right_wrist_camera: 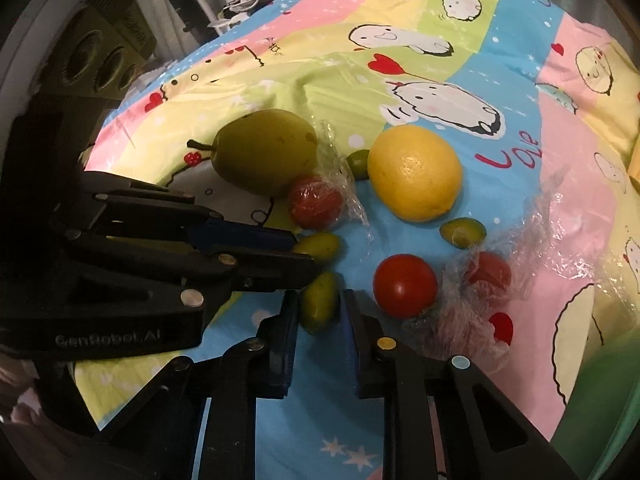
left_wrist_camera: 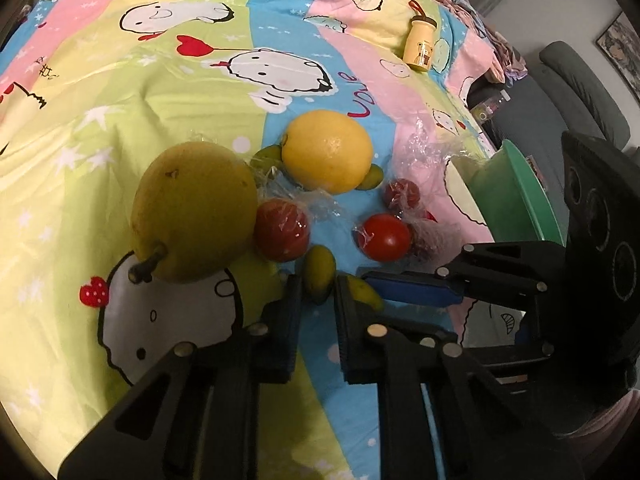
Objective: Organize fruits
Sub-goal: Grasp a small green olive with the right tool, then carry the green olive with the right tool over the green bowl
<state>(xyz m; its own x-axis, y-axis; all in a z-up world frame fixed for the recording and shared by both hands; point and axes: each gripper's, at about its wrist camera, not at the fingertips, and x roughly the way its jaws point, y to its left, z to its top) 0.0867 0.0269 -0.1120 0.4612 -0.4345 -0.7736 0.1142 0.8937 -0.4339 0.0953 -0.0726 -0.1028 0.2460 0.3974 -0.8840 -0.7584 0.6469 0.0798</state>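
From the left wrist camera, the left gripper [left_wrist_camera: 318, 292] is seen pinched on a small oval green fruit [left_wrist_camera: 319, 272], its two black fingers pressed against the fruit's sides on the cartoon-printed bed sheet [left_wrist_camera: 120, 128]. A second small green fruit [left_wrist_camera: 366, 292] lies just beside the outer face of one finger. Near them are found a large yellow-green pear with a stem [left_wrist_camera: 192, 210], a round yellow lemon [left_wrist_camera: 326, 151], a red tomato under clear plastic wrap [left_wrist_camera: 282, 230] and a bare red tomato [left_wrist_camera: 385, 237]. A green plastic bowl [left_wrist_camera: 516, 196] stands at the sheet's right edge, and a small yellow bottle [left_wrist_camera: 420, 46] lies towards the far edge. The right gripper [left_wrist_camera: 400, 286] reaches in from the right.

From the right wrist camera, the right gripper [right_wrist_camera: 319, 304] is seen clamped on the second small green fruit [right_wrist_camera: 318, 300], which is held between its pads. The left gripper [right_wrist_camera: 304, 254] comes in from the left, closed on the first fruit [right_wrist_camera: 318, 245]. The pear [right_wrist_camera: 262, 150], lemon [right_wrist_camera: 414, 173] and bare tomato [right_wrist_camera: 404, 285] lie beyond on the sheet [right_wrist_camera: 400, 20].
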